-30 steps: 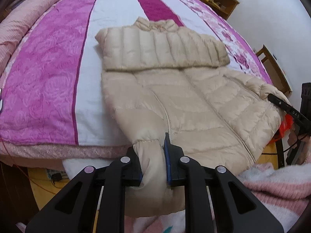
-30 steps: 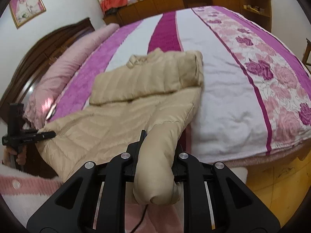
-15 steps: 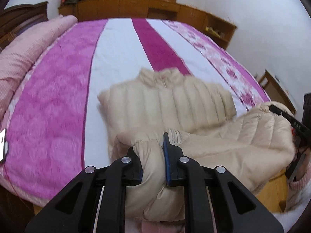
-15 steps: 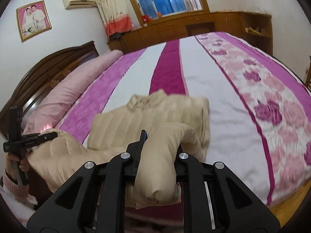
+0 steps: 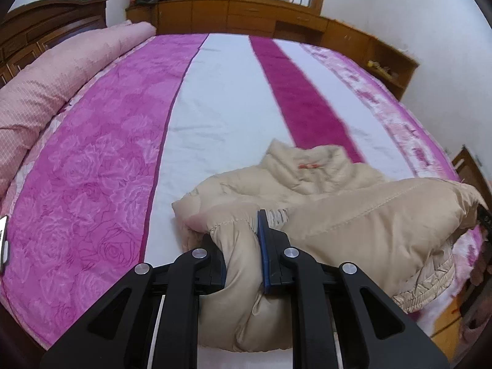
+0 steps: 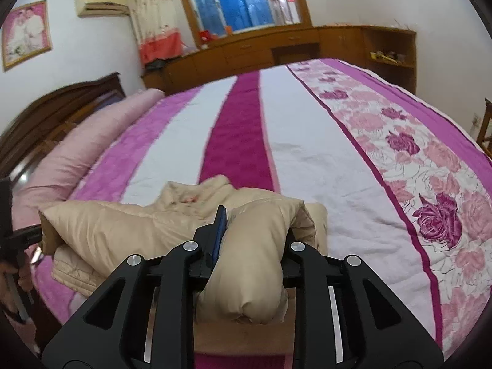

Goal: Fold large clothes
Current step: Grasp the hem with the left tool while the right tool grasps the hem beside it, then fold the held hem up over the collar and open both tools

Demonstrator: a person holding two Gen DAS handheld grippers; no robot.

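Bottom-hem fold in progress. The left gripper (image 5: 243, 246) and right gripper (image 6: 250, 240) each pinch a hem corner of the jacket (image 5: 307, 181) — the right's jaws have just been easing wider, fabric between them. The jacket's collar (image 5: 304, 156) lies straight ahead of both pairs of fingers on the bed (image 5: 227, 92) — equally near.

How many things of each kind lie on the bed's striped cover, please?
Beige puffer jacket: 1
Long pink pillow roll: 1
White phone at the cover's left edge: 1
Total: 3
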